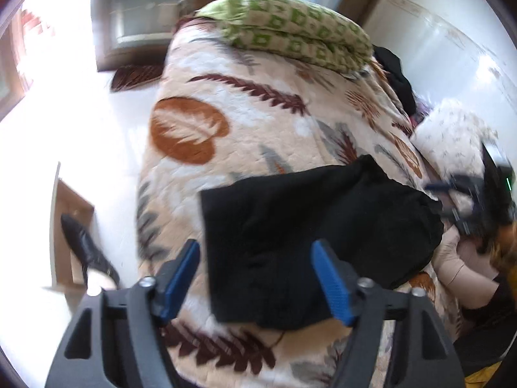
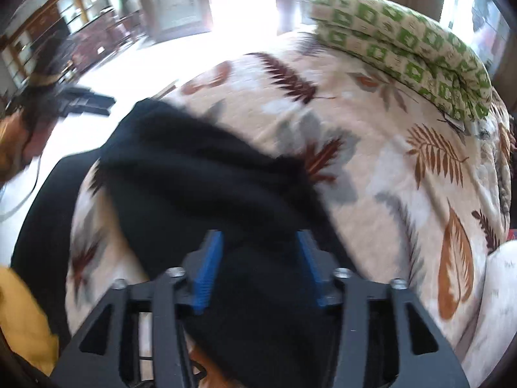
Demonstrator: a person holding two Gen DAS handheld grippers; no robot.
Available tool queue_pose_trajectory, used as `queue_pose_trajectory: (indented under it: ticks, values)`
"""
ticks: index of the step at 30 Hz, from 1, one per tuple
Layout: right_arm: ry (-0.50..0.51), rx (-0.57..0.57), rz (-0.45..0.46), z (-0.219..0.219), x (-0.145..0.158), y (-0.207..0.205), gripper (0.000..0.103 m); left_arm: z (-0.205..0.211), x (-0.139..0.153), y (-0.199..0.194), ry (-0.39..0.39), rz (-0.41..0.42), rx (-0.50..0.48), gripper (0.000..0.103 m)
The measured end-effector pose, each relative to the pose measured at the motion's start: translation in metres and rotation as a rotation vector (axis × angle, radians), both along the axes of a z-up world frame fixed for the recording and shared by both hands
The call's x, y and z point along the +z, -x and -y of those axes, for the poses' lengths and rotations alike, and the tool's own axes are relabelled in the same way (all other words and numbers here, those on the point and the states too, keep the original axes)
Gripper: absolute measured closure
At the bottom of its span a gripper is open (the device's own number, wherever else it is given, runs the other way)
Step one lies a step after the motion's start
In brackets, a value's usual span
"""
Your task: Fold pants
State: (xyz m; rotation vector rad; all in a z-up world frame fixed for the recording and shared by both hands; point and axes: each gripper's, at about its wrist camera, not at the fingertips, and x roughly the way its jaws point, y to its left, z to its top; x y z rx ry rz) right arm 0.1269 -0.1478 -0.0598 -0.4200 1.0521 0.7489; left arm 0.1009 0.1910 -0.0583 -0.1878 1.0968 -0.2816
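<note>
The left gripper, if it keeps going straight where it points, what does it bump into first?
Most likely the black pants lying on the leaf-print blanket. The left gripper is open, with nothing visible between it and them.

Leaf-print bed (image 1: 258,123): black pants (image 1: 307,226), green pillow (image 1: 290,29).

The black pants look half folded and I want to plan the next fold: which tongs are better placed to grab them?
Probably the right tongs: they open directly over the black pants, cloth between the fingers. The left tongs straddle only the pants' edge.
</note>
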Motion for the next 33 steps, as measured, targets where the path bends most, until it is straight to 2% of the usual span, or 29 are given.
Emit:
queue_pose_trajectory:
  ticks: [2, 4, 6, 7, 8, 10, 11, 13, 15, 17, 21, 25, 27, 30, 33]
  values:
    - [-0.020, 0.021, -0.007, -0.010, -0.003, 0.019, 0.043, -0.007, -0.007, 0.004, 0.007, -0.038, 0.025, 0.020]
    - [-0.050, 0.050, -0.027, -0.025, -0.009, 0.037, 0.043, -0.010, -0.021, 0.004, 0.029, -0.100, 0.052, 0.020]
    - [-0.050, 0.096, -0.028, -0.051, -0.023, 0.053, 0.043, -0.005, -0.032, 0.000, 0.048, -0.121, 0.062, 0.021]
    - [-0.044, 0.113, -0.027, -0.062, -0.031, 0.058, 0.043, -0.001, -0.038, -0.003, 0.048, -0.123, 0.066, 0.024]
    - [-0.045, 0.122, -0.028, -0.075, -0.038, 0.061, 0.044, 0.002, -0.041, -0.004, 0.037, -0.123, 0.065, 0.045]
    - [-0.060, 0.133, -0.048, -0.096, -0.053, 0.063, 0.048, 0.015, -0.050, -0.008, -0.031, -0.128, 0.050, 0.072]
    - [-0.050, 0.137, -0.043, -0.103, -0.059, 0.064, 0.063, 0.018, -0.053, -0.008, -0.064, -0.122, 0.039, 0.076]
    - [0.025, 0.115, -0.016, -0.122, -0.079, 0.061, 0.079, 0.024, -0.051, -0.005, -0.121, -0.095, 0.019, 0.081]
    - [0.011, 0.096, -0.006, -0.126, -0.081, 0.058, 0.086, 0.024, -0.046, -0.002, -0.162, -0.080, 0.013, 0.090]
    - [-0.022, 0.074, -0.001, -0.122, -0.074, 0.059, 0.090, 0.021, -0.042, 0.002, -0.218, -0.060, 0.017, 0.091]
    - [-0.091, 0.039, -0.009, -0.110, -0.067, 0.067, 0.090, 0.013, -0.044, 0.008, -0.206, -0.064, 0.011, 0.091]
    - [-0.086, 0.032, -0.005, -0.112, -0.085, 0.068, 0.075, 0.022, -0.057, 0.008, -0.273, -0.072, -0.007, 0.090]
    - [-0.099, 0.030, -0.034, -0.111, -0.081, 0.064, 0.074, 0.026, -0.056, 0.008, -0.307, -0.063, -0.015, 0.089]
    - [-0.143, -0.006, -0.116, -0.095, -0.062, 0.053, 0.073, 0.028, -0.044, 0.010, -0.342, -0.036, -0.022, 0.087]
    - [-0.146, -0.053, -0.114, -0.058, -0.034, 0.045, 0.070, 0.032, -0.017, 0.017, -0.350, 0.057, -0.008, 0.087]
